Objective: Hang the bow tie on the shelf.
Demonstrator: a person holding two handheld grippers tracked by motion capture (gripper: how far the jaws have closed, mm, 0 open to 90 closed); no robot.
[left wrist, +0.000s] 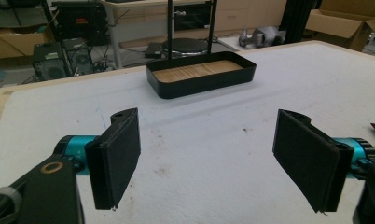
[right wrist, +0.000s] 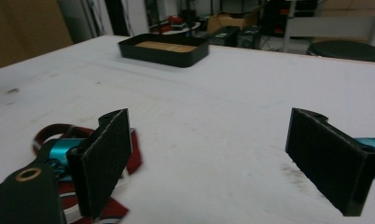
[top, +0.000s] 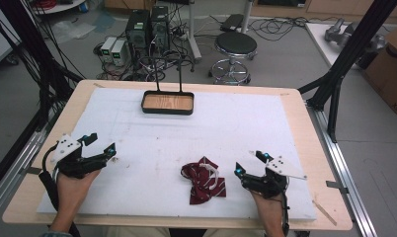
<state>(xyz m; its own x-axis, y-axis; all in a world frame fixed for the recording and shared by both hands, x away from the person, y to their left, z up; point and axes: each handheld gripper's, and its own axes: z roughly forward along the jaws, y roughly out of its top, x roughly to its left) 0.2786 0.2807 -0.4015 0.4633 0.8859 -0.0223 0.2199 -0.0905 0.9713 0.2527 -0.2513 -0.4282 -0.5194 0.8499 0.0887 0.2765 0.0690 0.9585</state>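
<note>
I am holding my left gripper (top: pixel 101 143) low over the white mat (top: pixel 137 163) near its left edge, jaws spread wide with nothing between them. In the left gripper view the gripper (left wrist: pixel 206 154) is looking across bare mat toward the black tray (left wrist: pixel 202 77) with a wooden floor, which is sitting at the far middle of the mat, well apart from me.

My right gripper (top: pixel 249 161) is hovering near the mat's front right part, jaws likewise spread and holding nothing. Just to its left a crumpled dark red cloth with white stripes (top: pixel 204 180) is lying on the mat — in the right gripper view the gripper (right wrist: pixel 213 158) is showing that cloth (right wrist: pixel 125 154) behind and beside its left-hand pad, though I cannot tell whether they are touching.

Between my two grippers the mat is lying open, and so is the wide stretch up to the tray. Wooden table (top: pixel 310 163) is showing as a border around the mat — narrow at the front, wider at the right.
</note>
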